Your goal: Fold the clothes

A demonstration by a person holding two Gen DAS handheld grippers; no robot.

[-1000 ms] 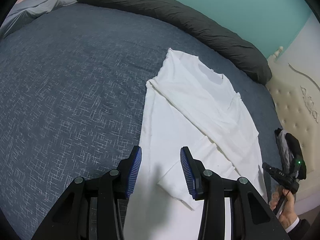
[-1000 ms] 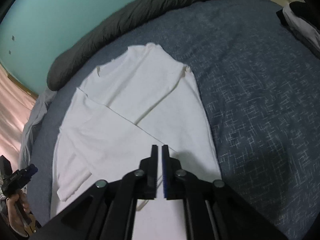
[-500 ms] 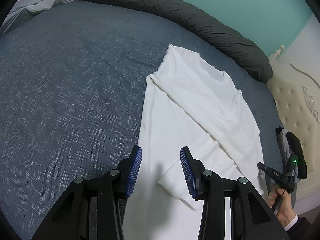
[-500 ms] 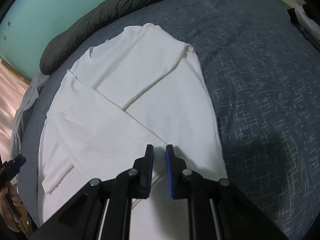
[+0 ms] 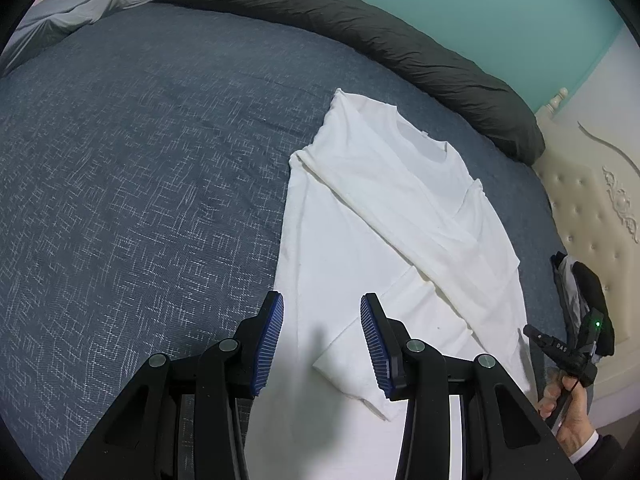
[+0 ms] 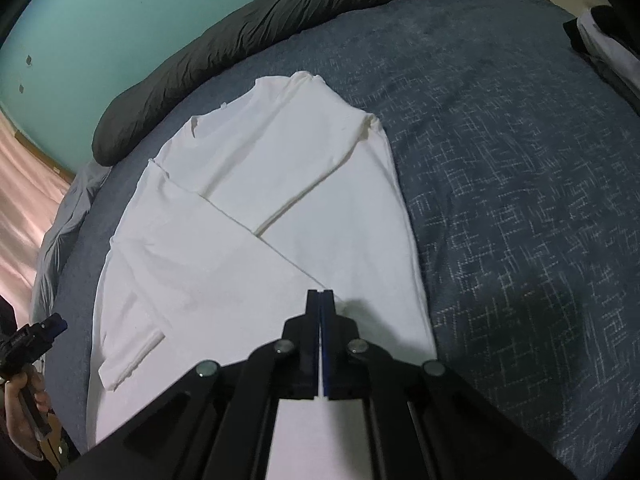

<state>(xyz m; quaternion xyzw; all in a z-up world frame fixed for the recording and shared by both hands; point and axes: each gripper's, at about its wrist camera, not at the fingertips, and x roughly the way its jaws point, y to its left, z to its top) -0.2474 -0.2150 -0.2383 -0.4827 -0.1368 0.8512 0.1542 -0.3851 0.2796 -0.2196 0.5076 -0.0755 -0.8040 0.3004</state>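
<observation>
Right tool is pressing shut, empty, lower centre | left tool is hovering half-open, empty | white shirt, sleeves crossed: pinching hem corners evenly is advisable

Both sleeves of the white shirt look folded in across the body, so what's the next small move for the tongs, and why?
Probably lower both toward the near hem to fold it up toward the collar. The white shirt lies flat on the bed with sleeves crossed over its body. The left tongs hover open above its lower part; the right tongs, which have just been closing, are shut with nothing between them and would need to reopen.
</observation>
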